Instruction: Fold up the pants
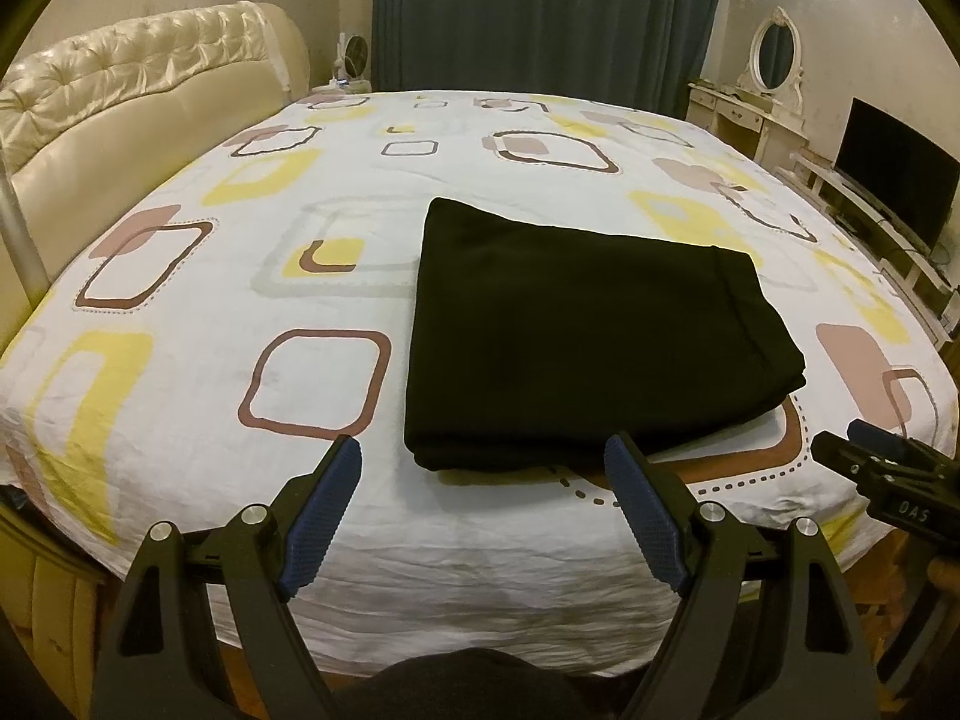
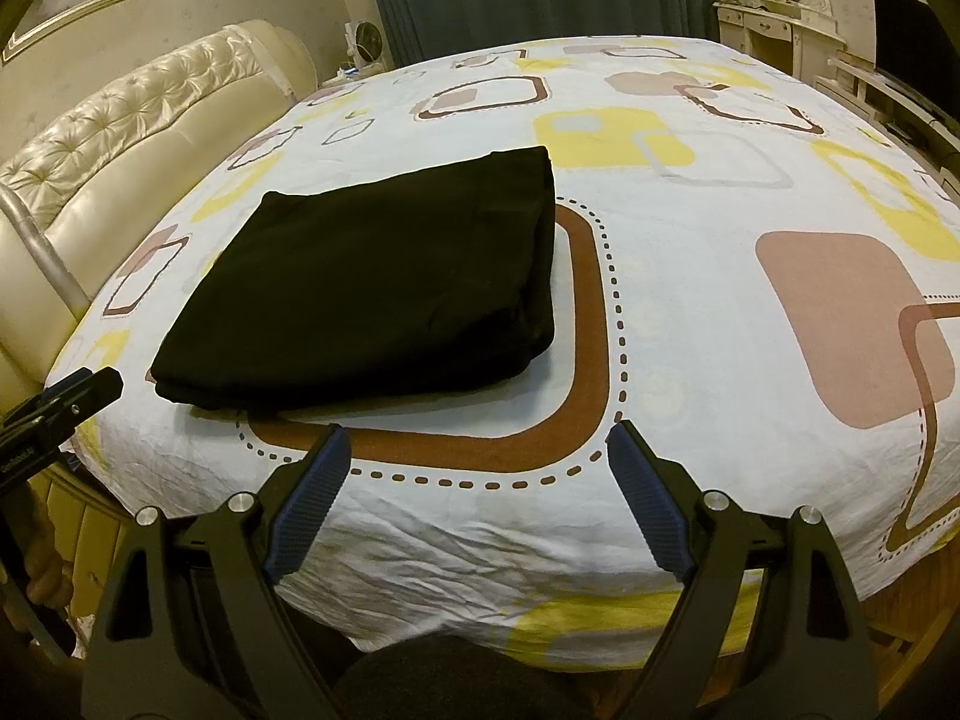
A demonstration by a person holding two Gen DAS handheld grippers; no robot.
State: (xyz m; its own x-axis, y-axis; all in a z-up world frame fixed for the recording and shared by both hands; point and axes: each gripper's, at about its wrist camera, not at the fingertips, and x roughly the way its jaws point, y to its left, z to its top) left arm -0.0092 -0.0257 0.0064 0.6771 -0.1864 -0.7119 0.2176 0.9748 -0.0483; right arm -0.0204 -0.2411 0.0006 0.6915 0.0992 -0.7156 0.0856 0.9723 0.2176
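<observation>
A: Where are the black pants (image 1: 576, 330) sitting?

B: Folded into a thick rectangle, lying flat on the patterned bedsheet (image 1: 240, 276). From the left gripper (image 1: 483, 462) they lie just ahead and a little to its right; the near edge of the stack sits close above its right fingertip.

A: And seen from the other side?

B: From the right gripper (image 2: 477, 447) the pants (image 2: 372, 288) are ahead and off to its left, well apart from both fingers. The sheet (image 2: 690, 312) directly in front of it shows a brown rounded square with a dotted outline, and one corner of the stack overlaps that shape.

A: Is either tool holding anything?

B: No. Both have their jaws spread wide, with only bedsheet showing between the blue pads (image 1: 327, 510). Neither touches the fabric.

A: Can each see the other?

B: Yes. The right gripper's tip shows at the left camera's right edge, and the left gripper's tip (image 2: 78, 393) at the right camera's left edge, with part of a hand (image 2: 42, 576) below it.

A: Beyond the bed?

B: A cream tufted headboard (image 1: 138, 102) far to the left, dark curtains (image 1: 540, 12) straight ahead.
</observation>
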